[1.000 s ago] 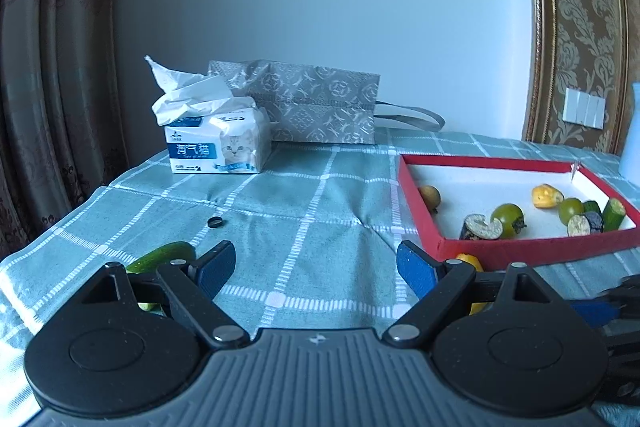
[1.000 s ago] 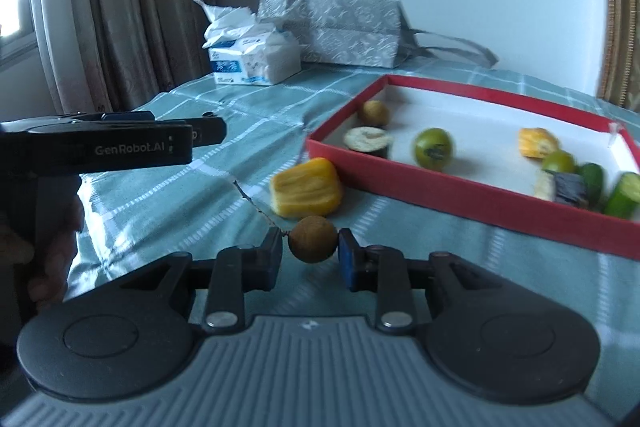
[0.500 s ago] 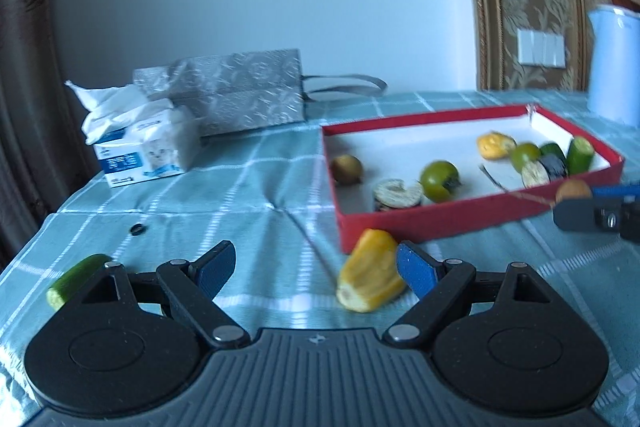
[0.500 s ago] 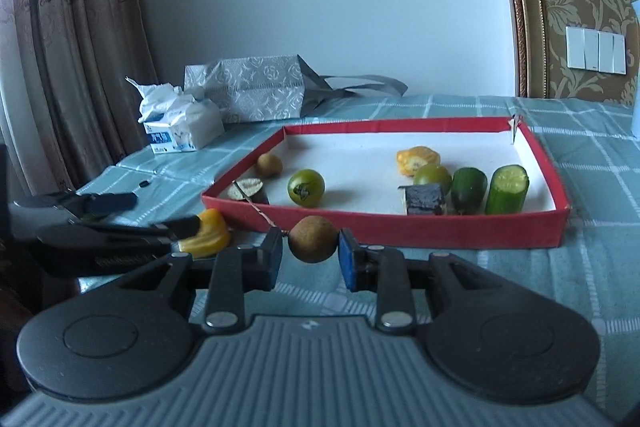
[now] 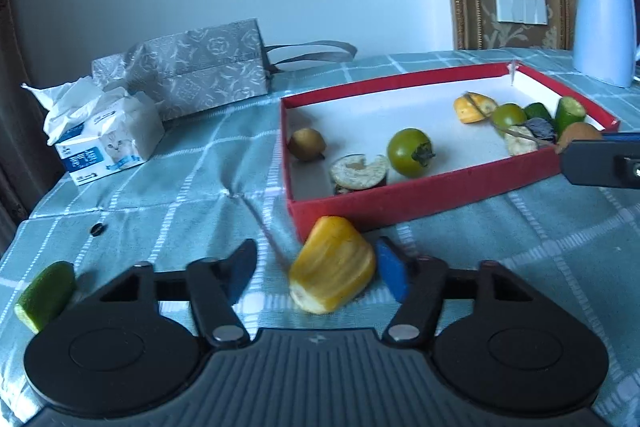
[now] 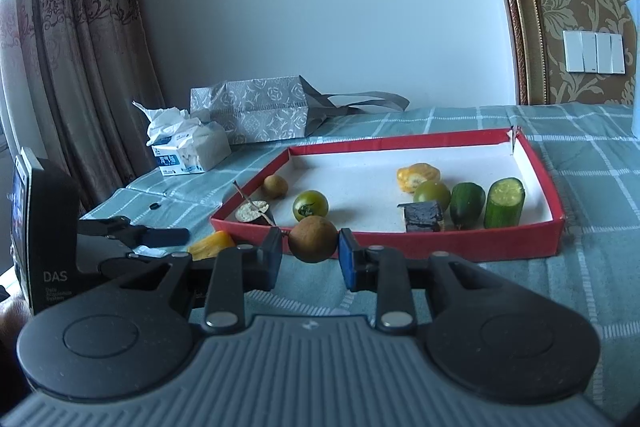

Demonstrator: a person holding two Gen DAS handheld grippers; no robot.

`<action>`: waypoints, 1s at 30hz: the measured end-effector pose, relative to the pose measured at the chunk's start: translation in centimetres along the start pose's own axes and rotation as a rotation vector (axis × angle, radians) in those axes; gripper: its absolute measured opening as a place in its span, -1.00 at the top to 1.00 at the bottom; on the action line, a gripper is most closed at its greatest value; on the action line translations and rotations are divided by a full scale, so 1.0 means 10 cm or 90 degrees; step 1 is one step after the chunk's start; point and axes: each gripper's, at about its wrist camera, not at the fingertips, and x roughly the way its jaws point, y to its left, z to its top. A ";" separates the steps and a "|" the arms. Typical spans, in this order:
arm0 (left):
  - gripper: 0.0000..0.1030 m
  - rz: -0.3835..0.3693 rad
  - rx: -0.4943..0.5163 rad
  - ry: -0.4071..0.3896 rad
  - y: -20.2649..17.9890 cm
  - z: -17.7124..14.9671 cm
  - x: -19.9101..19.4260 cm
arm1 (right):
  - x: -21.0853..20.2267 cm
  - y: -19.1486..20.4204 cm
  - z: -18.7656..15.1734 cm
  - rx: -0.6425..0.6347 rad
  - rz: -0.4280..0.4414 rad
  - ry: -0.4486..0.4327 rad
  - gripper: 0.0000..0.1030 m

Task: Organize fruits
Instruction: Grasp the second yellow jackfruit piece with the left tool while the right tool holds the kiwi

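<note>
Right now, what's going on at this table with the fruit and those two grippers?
A person is sorting fruit into a red-walled shallow tray on a green checked tablecloth. The right hand-held gripper is shut on a small round brown fruit with a thin stem, held in front of the tray's near wall. The left hand-held gripper is open around a yellow wedge-shaped fruit piece outside the tray, not yet gripped. A cut green cucumber piece also lies outside.
</note>
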 end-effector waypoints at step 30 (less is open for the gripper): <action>0.54 0.016 -0.062 -0.039 -0.14 -0.01 -0.24 | -0.06 -0.18 0.05 0.037 -0.036 -0.042 0.45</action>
